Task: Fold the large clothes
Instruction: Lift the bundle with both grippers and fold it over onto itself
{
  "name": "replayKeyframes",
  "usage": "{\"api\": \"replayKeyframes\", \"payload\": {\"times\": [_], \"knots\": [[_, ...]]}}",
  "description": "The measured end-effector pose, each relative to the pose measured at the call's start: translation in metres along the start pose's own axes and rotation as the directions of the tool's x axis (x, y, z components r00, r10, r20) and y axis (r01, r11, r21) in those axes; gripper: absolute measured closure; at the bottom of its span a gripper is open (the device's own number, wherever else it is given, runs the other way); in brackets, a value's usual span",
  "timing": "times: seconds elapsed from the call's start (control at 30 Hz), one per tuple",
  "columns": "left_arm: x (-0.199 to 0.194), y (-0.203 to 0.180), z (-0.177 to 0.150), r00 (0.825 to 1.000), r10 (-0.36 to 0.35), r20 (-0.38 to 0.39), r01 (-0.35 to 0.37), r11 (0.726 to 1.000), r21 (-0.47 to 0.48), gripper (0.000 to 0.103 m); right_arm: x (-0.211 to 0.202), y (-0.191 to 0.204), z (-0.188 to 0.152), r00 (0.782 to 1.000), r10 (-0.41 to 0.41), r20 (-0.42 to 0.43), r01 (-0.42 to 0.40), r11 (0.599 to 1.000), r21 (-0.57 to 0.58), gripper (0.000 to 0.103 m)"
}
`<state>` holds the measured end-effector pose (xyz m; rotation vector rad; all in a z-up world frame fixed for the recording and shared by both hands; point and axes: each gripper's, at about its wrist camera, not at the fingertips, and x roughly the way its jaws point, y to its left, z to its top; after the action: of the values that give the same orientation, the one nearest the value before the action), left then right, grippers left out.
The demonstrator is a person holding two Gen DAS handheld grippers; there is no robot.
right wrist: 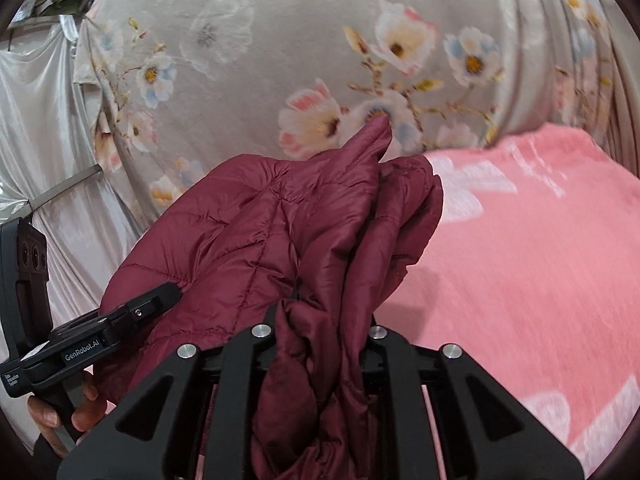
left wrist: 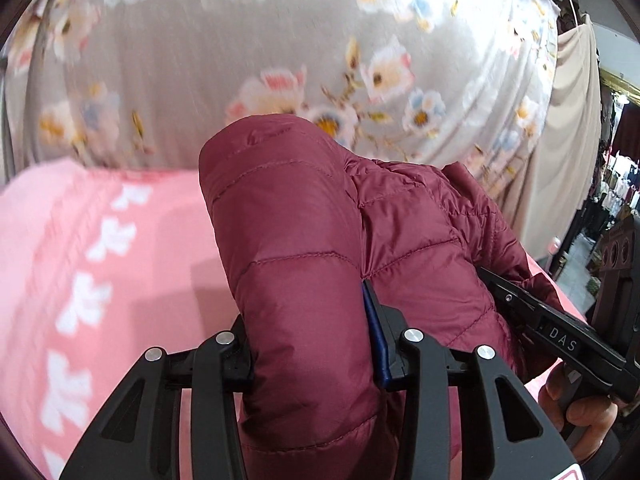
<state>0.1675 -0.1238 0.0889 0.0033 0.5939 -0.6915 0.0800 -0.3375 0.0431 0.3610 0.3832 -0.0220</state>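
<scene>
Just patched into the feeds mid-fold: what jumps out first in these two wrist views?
A puffy maroon quilted jacket fills the middle of both views, bunched and lifted. The left gripper is clamped on a thick padded roll of it, and the right gripper pinches a gathered handful. Under it lies a pink blanket with white motifs, and behind hangs a grey floral cloth.

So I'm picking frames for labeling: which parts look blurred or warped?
Left wrist: flowered cloth and pink blanket smeared, jacket sharp. Right wrist: blanket streaked, jacket crisp. Both bend at the fisheye rim.
</scene>
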Motion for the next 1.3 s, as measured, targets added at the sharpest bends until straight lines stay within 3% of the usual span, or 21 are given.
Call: {"api": "replayKeyframes", "payload": {"times": [0.27, 0.5, 0.83, 1.03, 1.23, 1.3], "knots": [[0.036, 0.067, 0.027, 0.996, 0.079, 0.042, -0.08, 0.996, 0.032, 0.065, 0.089, 0.032, 0.019, 0.999, 0.036, -0.019, -0.037, 0.998, -0.045, 0.089], [0.078, 0.116, 0.011, 0.994, 0.108, 0.017, -0.108, 0.994, 0.02, 0.065, 0.159, 0.042, 0.001, 0.997, 0.026, -0.076, -0.032, 0.997, -0.077, 0.089], [0.127, 0.158, -0.023, 0.993, 0.109, -0.05, -0.11, 0.994, -0.015, 0.065, 0.216, 0.041, -0.037, 0.987, -0.003, -0.162, -0.01, 0.997, -0.077, 0.089], [0.131, 0.167, -0.034, 0.994, 0.105, -0.037, -0.106, 0.994, -0.029, 0.063, 0.226, 0.027, -0.05, 0.98, 0.005, -0.197, -0.011, 1.0, -0.028, 0.086], [0.133, 0.179, -0.036, 0.989, 0.132, -0.063, -0.137, 0.988, -0.075, 0.048, 0.226, 0.02, -0.051, 0.972, 0.011, -0.235, -0.012, 1.0, 0.0, 0.07], [0.129, 0.182, -0.039, 0.985, 0.15, -0.08, -0.158, 0.983, -0.097, 0.043, 0.218, 0.017, -0.053, 0.97, 0.006, -0.241, -0.007, 1.0, -0.001, 0.059]]}}
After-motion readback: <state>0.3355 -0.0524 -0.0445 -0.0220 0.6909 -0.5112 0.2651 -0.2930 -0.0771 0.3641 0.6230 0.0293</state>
